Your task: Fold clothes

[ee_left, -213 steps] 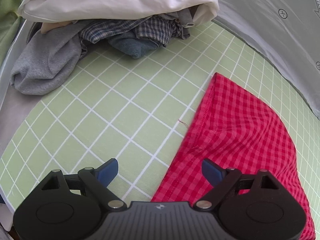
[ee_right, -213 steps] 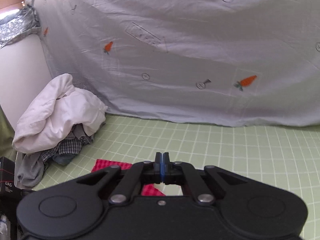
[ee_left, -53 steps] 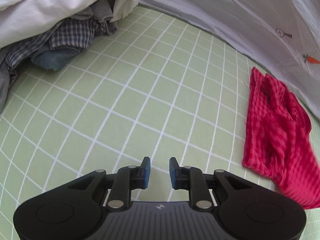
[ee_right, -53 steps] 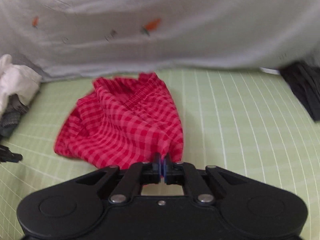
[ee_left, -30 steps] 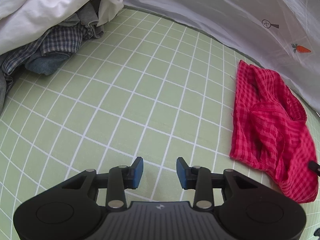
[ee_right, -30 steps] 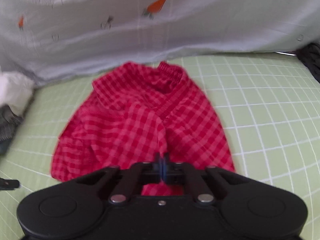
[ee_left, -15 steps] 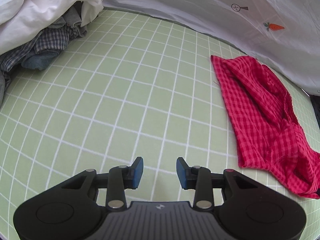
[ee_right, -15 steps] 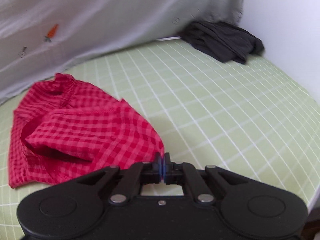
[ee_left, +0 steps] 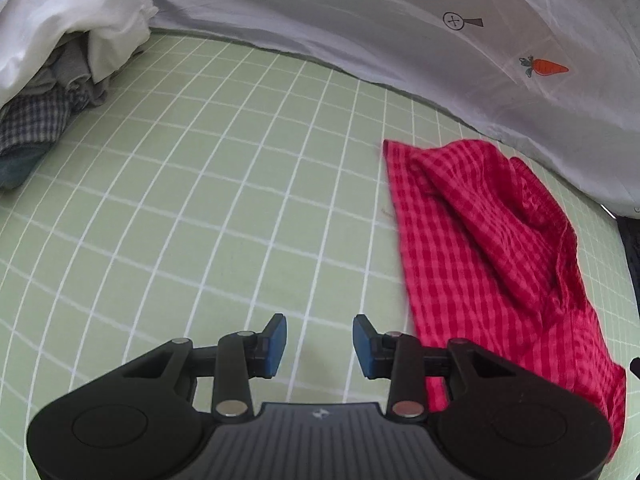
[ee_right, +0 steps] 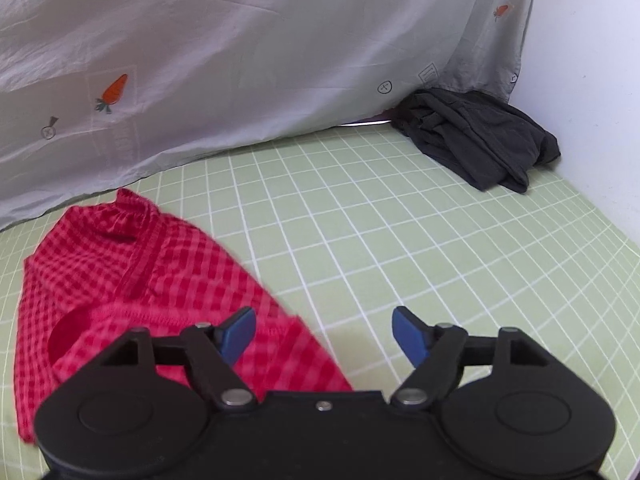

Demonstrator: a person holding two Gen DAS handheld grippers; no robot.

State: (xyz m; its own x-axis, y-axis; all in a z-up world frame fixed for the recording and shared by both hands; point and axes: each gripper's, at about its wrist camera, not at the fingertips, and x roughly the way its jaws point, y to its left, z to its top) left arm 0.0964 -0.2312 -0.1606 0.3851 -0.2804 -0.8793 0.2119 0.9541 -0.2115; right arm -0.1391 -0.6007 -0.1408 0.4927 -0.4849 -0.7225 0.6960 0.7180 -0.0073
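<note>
Red-and-pink gingham cloth garment lies loosely bunched on the pale green mat with a white grid, close under the hanging grey sheet printed with small carrots. It is not flat: a ridge runs along its length, a ribbed band shows at the far end in the right wrist view, and a hem gapes into a round opening toward the near end. Left gripper hangs low over bare mat just beside the garment's long straight edge, blue pads moderately apart, nothing between them. Right gripper stands at the garment's near corner, jaws spread wide, empty; one blue pad sits over the red fabric, though whether it touches cannot be told. Heap of white, grey and dark plaid laundry is well apart at the far left; a crumpled black garment lies in the far right corner against the white wall. Judgement: the gingham is thin, light and limp, so it will sag and drag from any single pinch and will not keep a crease unaided. Best holds look like the two corners of one end, at the ribbed band or the stitched hem, where doubled fabric gives the pads more to bite. Likely needs spreading flat first.
</note>
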